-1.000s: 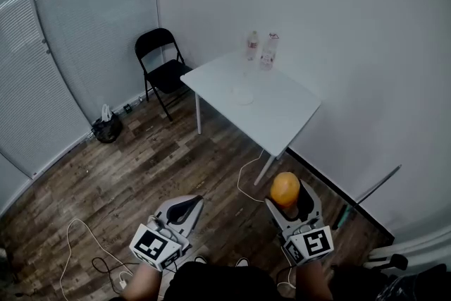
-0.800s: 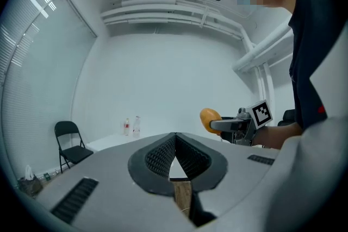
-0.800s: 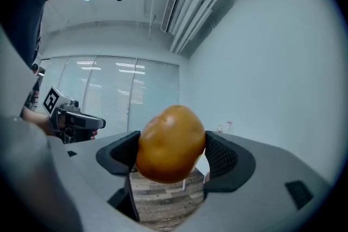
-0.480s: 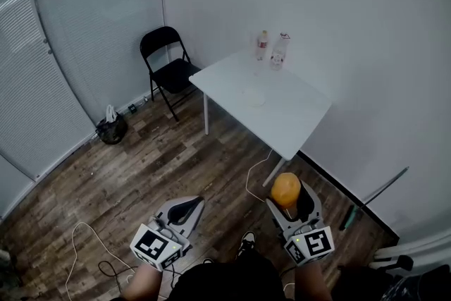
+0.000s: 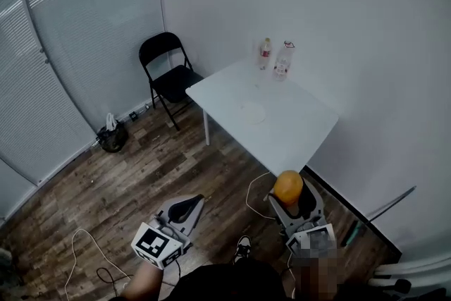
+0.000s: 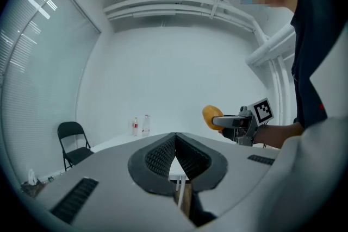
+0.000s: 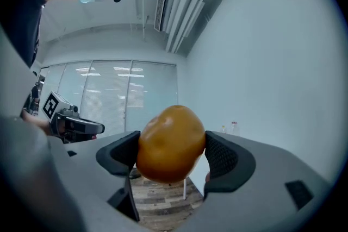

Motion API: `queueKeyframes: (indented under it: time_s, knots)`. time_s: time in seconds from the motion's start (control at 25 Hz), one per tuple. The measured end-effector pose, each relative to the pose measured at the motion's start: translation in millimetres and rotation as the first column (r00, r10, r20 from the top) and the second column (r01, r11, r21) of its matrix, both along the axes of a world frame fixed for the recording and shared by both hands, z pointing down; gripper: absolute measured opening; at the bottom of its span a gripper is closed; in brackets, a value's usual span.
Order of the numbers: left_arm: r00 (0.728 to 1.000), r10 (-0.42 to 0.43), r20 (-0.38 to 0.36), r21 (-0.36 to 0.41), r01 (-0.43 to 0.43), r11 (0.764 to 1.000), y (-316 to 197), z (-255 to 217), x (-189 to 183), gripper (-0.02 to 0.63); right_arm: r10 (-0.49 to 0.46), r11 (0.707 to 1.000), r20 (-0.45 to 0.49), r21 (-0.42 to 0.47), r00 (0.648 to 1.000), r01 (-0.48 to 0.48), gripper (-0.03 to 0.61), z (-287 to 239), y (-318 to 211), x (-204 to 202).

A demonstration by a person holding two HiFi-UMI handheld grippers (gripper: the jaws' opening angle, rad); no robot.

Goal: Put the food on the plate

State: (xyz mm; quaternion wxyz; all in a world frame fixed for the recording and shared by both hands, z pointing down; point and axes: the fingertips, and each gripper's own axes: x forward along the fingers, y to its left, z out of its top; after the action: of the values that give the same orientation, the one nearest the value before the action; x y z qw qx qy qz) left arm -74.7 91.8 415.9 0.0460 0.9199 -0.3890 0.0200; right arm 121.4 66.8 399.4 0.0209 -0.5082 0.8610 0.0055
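My right gripper (image 5: pixel 289 195) is shut on an orange round fruit (image 5: pixel 288 187), held over the floor near the white table's (image 5: pixel 296 134) front corner. The fruit (image 7: pixel 171 143) fills the gap between the jaws in the right gripper view. A pale round plate (image 5: pixel 251 111) lies flat in the middle of the table. My left gripper (image 5: pixel 187 206) hangs low at the left over the wood floor, jaws together and holding nothing (image 6: pixel 175 141). From the left gripper view the right gripper (image 6: pixel 217 118) and its fruit (image 6: pixel 211 116) show at the right.
Two plastic bottles (image 5: pixel 265 53) (image 5: pixel 283 60) stand at the table's far edge by the wall. A black folding chair (image 5: pixel 166 77) stands left of the table. Cables (image 5: pixel 255 188) trail on the floor, and a dark bag (image 5: pixel 111 137) sits by the blinds.
The view has closed in on the table, which now sits lower and nearer. Both grippers keep their places and grip; the fruit stays held.
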Motion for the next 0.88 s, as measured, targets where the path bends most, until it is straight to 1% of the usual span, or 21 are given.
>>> queueKeyframes:
  time_s: [0.28, 0.56, 0.68, 0.88]
  knots:
    - [1.000, -0.008, 0.014, 0.009, 0.008, 1.000, -78, -12, 63, 0.020, -0.004, 1.000, 0.000, -0.003, 1.000, 0.004, 0.387, -5, -80, 67]
    - [0.999, -0.029, 0.023, -0.003, 0.029, 1.000, -142, -8, 116, 0.020, -0.027, 0.999, 0.007, -0.020, 1.000, 0.027, 0.387, 4, -144, 118]
    - [0.999, -0.028, 0.035, -0.012, 0.029, 1.000, -159, -1, 123, 0.020, -0.032, 0.999, 0.010, -0.037, 0.999, 0.032, 0.387, 14, -165, 126]
    - [0.999, -0.043, 0.030, -0.043, 0.044, 0.998, -192, 11, 117, 0.020, -0.040, 0.996, 0.016, -0.073, 0.999, 0.041, 0.387, 28, -199, 120]
